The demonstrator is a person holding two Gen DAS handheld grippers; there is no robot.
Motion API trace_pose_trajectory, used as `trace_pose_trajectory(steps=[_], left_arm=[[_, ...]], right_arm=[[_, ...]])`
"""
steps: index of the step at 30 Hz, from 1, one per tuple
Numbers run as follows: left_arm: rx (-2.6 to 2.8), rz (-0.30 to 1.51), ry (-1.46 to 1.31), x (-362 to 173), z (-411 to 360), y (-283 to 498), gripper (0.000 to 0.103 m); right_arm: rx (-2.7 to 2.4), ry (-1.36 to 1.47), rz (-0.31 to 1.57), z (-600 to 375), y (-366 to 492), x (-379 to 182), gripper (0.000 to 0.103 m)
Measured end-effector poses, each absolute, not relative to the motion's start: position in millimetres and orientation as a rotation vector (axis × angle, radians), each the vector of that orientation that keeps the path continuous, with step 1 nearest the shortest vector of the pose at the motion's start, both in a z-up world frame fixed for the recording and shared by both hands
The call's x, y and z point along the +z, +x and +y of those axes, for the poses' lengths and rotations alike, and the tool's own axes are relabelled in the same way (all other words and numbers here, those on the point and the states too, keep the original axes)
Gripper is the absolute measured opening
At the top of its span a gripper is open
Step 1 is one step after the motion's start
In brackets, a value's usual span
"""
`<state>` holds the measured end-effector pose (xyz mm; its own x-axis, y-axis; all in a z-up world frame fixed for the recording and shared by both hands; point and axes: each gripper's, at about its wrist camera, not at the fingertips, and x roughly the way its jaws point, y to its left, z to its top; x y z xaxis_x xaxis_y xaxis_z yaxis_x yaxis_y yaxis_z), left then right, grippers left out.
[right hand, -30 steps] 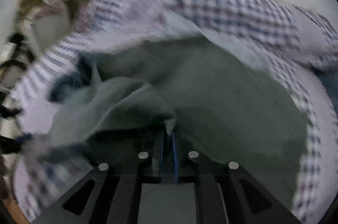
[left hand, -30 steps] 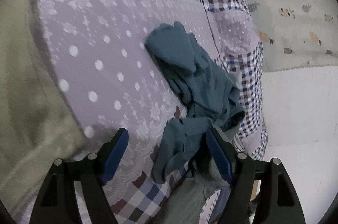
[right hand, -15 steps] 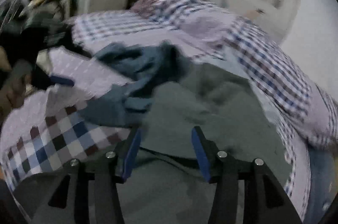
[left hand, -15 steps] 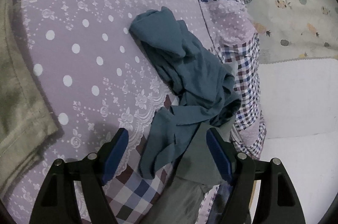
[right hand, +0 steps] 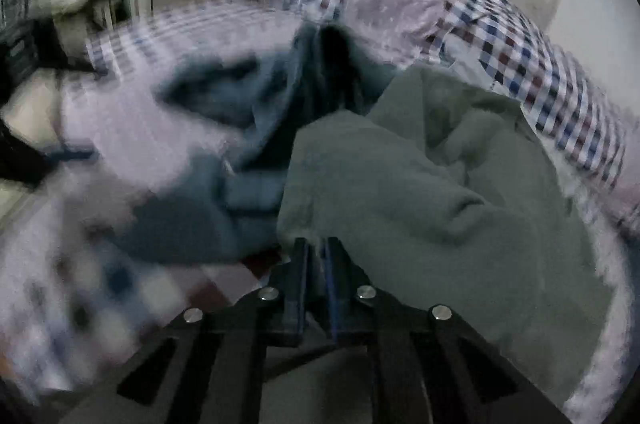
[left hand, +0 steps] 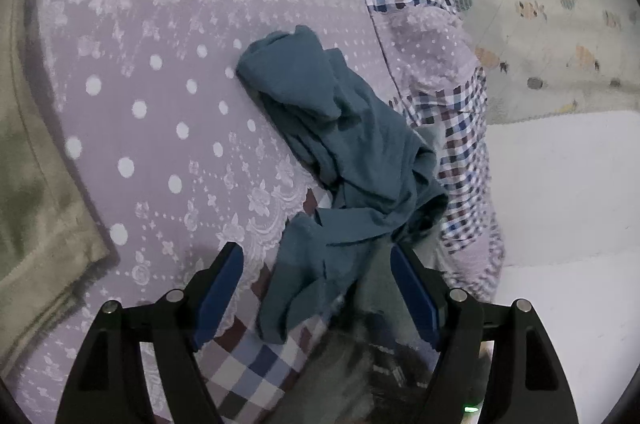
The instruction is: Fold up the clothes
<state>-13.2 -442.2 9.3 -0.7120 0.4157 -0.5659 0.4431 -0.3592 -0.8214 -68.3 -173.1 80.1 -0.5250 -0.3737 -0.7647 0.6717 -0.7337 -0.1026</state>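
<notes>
Clothes are seen heaped on a bed: a crumpled blue garment is spread across the lilac lace-and-dot bedcover, with one end trailing down over the checked border of the cover. A grey-green garment is bunched just beside it, and the two are touching where the blue cloth overlaps the grey-green edge.

In the left wrist view, the left gripper is held with its blue-padded fingers spread wide apart, and nothing is gripped; the trailing end of the blue garment is seen between them. A beige cloth is laid at the far left of the bedcover. Beyond the bed, a pale mat printed with small fruit shapes is visible on the floor.

In the right wrist view, the right gripper is closed almost completely, only a thin slit being left between the fingers. An edge of the grey-green garment is pinched at the tips. The left half of this view is blurred, so the furniture in the background cannot be made out clearly.
</notes>
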Motion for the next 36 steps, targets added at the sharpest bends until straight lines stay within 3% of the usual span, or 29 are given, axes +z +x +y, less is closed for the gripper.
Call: trace_pose_trajectory(steps=[1,4,7,9,15,17,19,24,27,31,34,36], left_arm=[[-2.303,1.756,1.182,11,-441,-15,0.079],[-2.443,1.654,1.170,29,-429,-22,0.079],[-2.702,1.411,1.184,58,-400,-32,0.079],[-2.783,1.310,1.199,66,-387,-37,0.079],[-2.829,1.194,1.259,64,-367,-46,0.079],[-2.844,1.154,1.278,63,-360,-49,0.079],[-2.864,1.103,1.299,63,-352,-52,0.079],[-2.958,0.784,1.404,62,-313,-60,0.079],[-2.916,0.738,1.460,52,-305,-66,0.079],[-2.884,0.704,1.492,43,-301,-69,0.079],[-2.907,0.609,1.501,41,-291,-70,0.079],[-2.921,0.531,1.511,39,-285,-68,0.079]], right_arm=[[-2.248,0.988,0.420,-163,-69,93,0.002],[-2.237,0.931,0.106,-126,-75,136,0.002],[-2.231,0.855,-0.160,-87,-83,177,0.002],[-2.254,0.794,-0.228,-68,-85,199,0.002],[-2.329,0.794,-0.050,-66,-81,205,0.003],[-2.388,0.794,-0.148,-47,-93,200,0.003],[-2.495,0.775,-0.366,-7,-102,195,0.003],[-2.656,0.627,-1.079,116,-91,173,0.003],[-2.704,0.656,-1.346,168,-69,142,0.003],[-2.713,0.901,-1.455,202,-56,90,0.005],[-2.712,1.128,-1.427,218,-51,59,0.007],[-2.805,1.256,-1.283,221,-47,54,0.010]])
